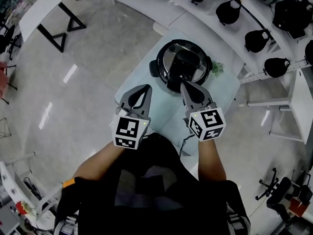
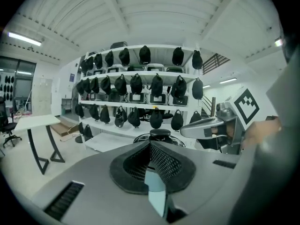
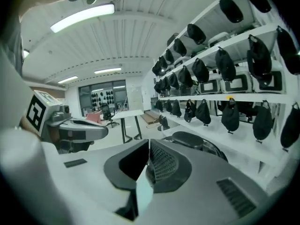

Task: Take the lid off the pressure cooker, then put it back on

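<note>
Right tool [image 1: 184, 85] [image 3: 149, 142]: clenched, the jaws together with nothing between them. In the head view its tips lie at the near rim of the pressure cooker; whether they touch cannot be told. In the right gripper view the cooker stands ahead and to the right of the jaws.

Left tool [image 1: 145, 88] [image 2: 150, 144]: also clenched and empty. It is held over the counter beside the right tool, to the near left of the cooker and apart from it.

Pressure cooker [image 1: 183, 65] [image 2: 159, 136] [image 3: 197, 143]: stands upright at the far part of the counter.

Lid [image 1: 171, 58]: on the pot, shiny metal with a black handle across it.

Counter [image 1: 139, 80]: pale, with one corner towards the person and bare on its near side.

Green thing [image 1: 217, 68]: small, just beside the cooker on its right, at the counter's far right edge; too small to name.

Shelves [image 2: 140, 71] [image 3: 234, 60]: white, behind the counter, lined with black items.

White table [image 1: 44, 9] [image 2: 35, 122]: on black legs, well apart to the left.
</note>
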A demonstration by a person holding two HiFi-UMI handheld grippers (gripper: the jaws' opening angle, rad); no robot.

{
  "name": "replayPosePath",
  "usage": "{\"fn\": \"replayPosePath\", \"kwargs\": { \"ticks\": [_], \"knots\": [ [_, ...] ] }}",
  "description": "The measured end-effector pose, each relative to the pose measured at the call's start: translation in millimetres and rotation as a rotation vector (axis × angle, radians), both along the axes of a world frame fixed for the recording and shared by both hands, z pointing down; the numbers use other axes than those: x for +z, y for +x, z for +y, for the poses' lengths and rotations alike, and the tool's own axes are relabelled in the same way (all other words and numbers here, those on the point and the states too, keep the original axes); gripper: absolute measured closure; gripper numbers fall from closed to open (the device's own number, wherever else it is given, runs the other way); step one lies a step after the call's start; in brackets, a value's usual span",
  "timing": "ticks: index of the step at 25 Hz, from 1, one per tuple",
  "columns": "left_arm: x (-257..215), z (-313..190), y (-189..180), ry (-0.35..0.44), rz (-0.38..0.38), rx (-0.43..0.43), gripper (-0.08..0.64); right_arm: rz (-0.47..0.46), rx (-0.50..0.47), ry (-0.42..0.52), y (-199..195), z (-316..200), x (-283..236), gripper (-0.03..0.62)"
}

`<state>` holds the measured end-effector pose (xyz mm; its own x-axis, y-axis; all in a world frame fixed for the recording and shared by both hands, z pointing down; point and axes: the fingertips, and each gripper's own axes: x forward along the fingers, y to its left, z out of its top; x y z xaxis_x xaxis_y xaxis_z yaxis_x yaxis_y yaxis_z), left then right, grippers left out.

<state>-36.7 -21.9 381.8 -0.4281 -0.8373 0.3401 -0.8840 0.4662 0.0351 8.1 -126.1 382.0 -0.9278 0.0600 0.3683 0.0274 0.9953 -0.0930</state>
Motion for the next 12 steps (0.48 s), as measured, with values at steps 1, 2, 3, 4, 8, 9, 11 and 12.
{"fn": "replayPosePath", "kwargs": {
  "ticks": [1, 2, 3, 4, 8, 9, 11, 12],
  "knots": [
    [-1, 7, 3, 0.003, 0.0, 0.006, 0.549, -0.001, 0.027, -0.015, 5, 8, 0, 0.568],
    [-1, 15, 6, 0.004, 0.001, 0.011, 0.549, 0.0, 0.051, -0.024, 11, 17, 0, 0.571],
    [-2, 22, 9, 0.005, 0.002, 0.018, 0.549, 0.001, 0.072, -0.029, 16, 25, 0, 0.572],
    [-3, 29, 13, 0.007, 0.003, 0.026, 0.549, 0.002, 0.092, -0.031, 20, 34, 1, 0.574],
    [-4, 56, 27, 0.022, -0.01, 0.077, 0.549, 0.001, 0.158, -0.023, 37, 69, 4, 0.574],
    [-4, 63, 31, 0.023, -0.014, 0.088, 0.549, 0.003, 0.168, -0.024, 41, 79, 5, 0.574],
    [-3, 78, 40, 0.026, -0.019, 0.105, 0.549, 0.007, 0.181, -0.021, 49, 100, 7, 0.574],
    [-3, 85, 45, 0.03, -0.019, 0.112, 0.549, 0.009, 0.189, -0.019, 54, 109, 7, 0.574]
  ]
}}
